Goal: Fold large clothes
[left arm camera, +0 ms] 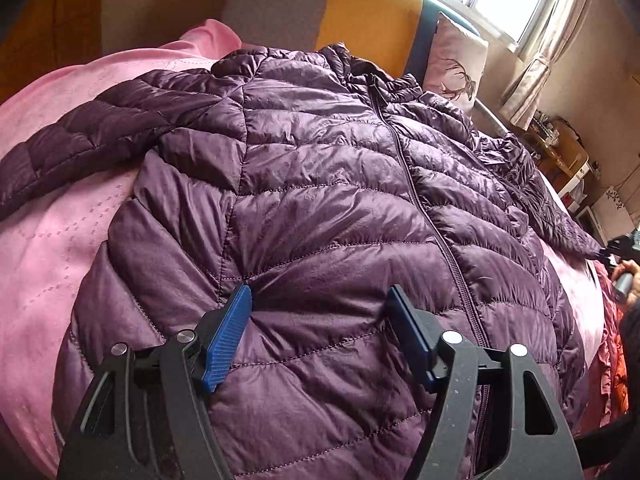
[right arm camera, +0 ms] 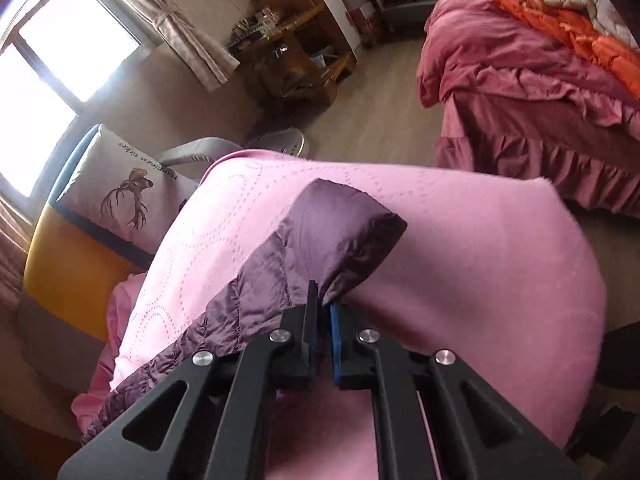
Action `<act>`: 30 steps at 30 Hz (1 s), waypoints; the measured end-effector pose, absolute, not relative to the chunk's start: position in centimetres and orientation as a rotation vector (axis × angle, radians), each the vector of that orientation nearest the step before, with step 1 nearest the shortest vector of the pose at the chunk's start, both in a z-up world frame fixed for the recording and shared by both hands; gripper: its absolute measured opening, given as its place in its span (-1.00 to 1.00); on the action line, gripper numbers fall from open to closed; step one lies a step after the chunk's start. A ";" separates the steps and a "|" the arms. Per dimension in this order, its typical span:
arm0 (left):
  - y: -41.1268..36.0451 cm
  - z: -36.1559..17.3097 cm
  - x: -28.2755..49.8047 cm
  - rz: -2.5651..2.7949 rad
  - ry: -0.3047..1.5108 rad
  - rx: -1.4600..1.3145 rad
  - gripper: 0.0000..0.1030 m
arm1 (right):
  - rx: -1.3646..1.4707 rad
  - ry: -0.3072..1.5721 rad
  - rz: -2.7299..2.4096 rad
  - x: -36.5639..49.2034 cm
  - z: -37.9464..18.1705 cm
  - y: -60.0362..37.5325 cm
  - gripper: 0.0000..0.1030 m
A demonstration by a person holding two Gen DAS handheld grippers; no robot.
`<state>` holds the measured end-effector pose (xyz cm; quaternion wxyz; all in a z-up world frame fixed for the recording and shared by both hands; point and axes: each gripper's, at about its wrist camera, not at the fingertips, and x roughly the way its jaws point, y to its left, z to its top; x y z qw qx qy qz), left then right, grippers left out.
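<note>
**Purple jacket spread flat; right sleeve end clamped**

The quilted purple puffer jacket (left arm camera: 320, 184) is laid front-up, zip closed, on a pink stitched blanket (left arm camera: 52, 240). The left claw (left arm camera: 320, 300) is held released above the lower front panel, with its blue-padded fingers (left arm camera: 228, 340) set wide apart and nothing gripped between them. The right claw (right arm camera: 324, 308) is clenched on the cuff end of the jacket sleeve (right arm camera: 320, 232), which is drawn out across the blanket (right arm camera: 460, 260).

Edges and clearance: open blanket is seen beyond the cuff up to the blanket's far edge, then bare floor (right arm camera: 380, 120) before a second bed with a ruffled pink cover (right arm camera: 520, 80). The other sleeve (left arm camera: 80, 136) lies outstretched toward the blanket's left side. A deer-print white cushion (left arm camera: 456, 68) stands at the collar end.

Hidden or unclear: the jacket hem is cut off by the left claw body. In the left wrist view, the right claw is barely visible at the frame edge.
</note>
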<state>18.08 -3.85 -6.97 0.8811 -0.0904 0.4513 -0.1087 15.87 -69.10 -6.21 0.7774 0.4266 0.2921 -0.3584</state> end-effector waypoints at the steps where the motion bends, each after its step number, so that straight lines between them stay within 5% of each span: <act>1: -3.9 -7.0 18.1 -0.222 0.942 -0.185 0.36 | 0.888 0.633 -0.801 14.4 -5.9 -68.4 -0.91; 7: -3.9 -7.3 18.1 -0.230 0.951 -0.158 0.38 | 0.833 0.765 -0.915 9.5 -9.5 -66.5 -0.79; 11: -3.5 -6.4 18.3 -0.261 0.963 -0.178 0.45 | 0.799 0.727 -0.944 8.3 -8.7 -64.8 0.26; 15: -2.5 -3.9 19.2 -0.287 0.891 -0.174 0.45 | 0.617 0.640 -0.968 8.4 -4.5 -60.6 0.51; 23: -1.2 -2.1 22.7 -0.236 0.777 -0.133 0.54 | 0.396 0.768 -0.260 22.9 -3.0 -44.9 0.54; 30: 1.3 -5.6 23.8 -0.135 0.831 -0.174 0.54 | 0.290 0.859 -0.003 35.7 -5.3 -35.4 0.53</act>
